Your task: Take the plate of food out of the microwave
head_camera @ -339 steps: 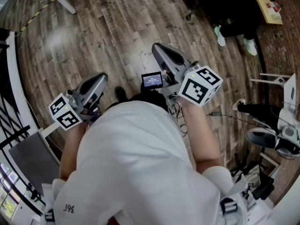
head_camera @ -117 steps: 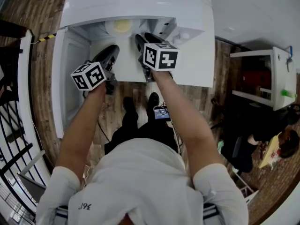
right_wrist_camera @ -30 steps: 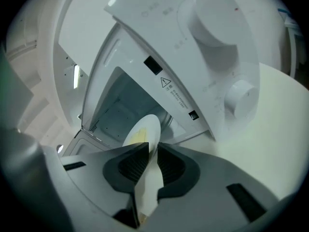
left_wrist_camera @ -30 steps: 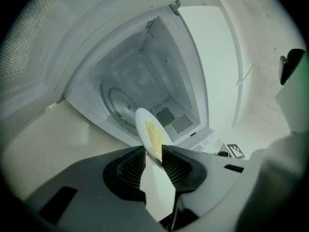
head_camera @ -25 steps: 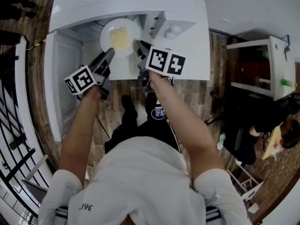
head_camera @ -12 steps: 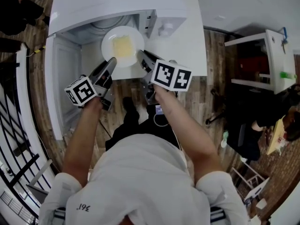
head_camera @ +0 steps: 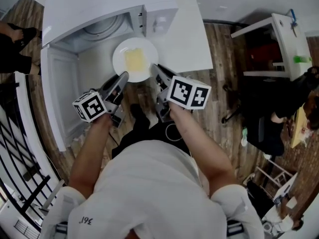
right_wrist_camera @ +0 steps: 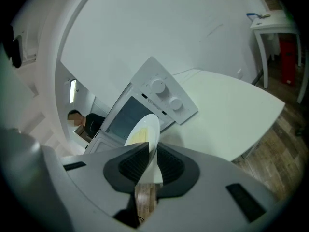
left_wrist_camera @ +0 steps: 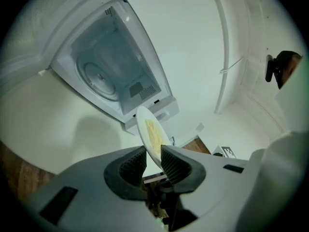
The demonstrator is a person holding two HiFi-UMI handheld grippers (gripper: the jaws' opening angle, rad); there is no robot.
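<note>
A white plate (head_camera: 135, 59) with pale yellow food hangs in front of the open white microwave (head_camera: 99, 14), outside its cavity. My left gripper (head_camera: 122, 77) grips the plate's near-left rim; its jaws have just been closing slightly on that rim. My right gripper (head_camera: 155, 68) pinches the near-right rim. In the left gripper view the plate (left_wrist_camera: 152, 137) stands edge-on between the pads of the left gripper (left_wrist_camera: 153, 158), with the empty microwave (left_wrist_camera: 111, 66) beyond. In the right gripper view the plate (right_wrist_camera: 145, 129) sits in the right gripper (right_wrist_camera: 150, 153).
The microwave door (head_camera: 60, 93) hangs open to the left. The microwave stands on a white table (head_camera: 184, 39). A white side table (head_camera: 279, 39) and a seated person (head_camera: 279, 128) are to the right. A black railing (head_camera: 15, 148) runs along the left.
Both grippers have drawn back toward me with the plate, which has come out of the microwave cavity to over the table's front.
</note>
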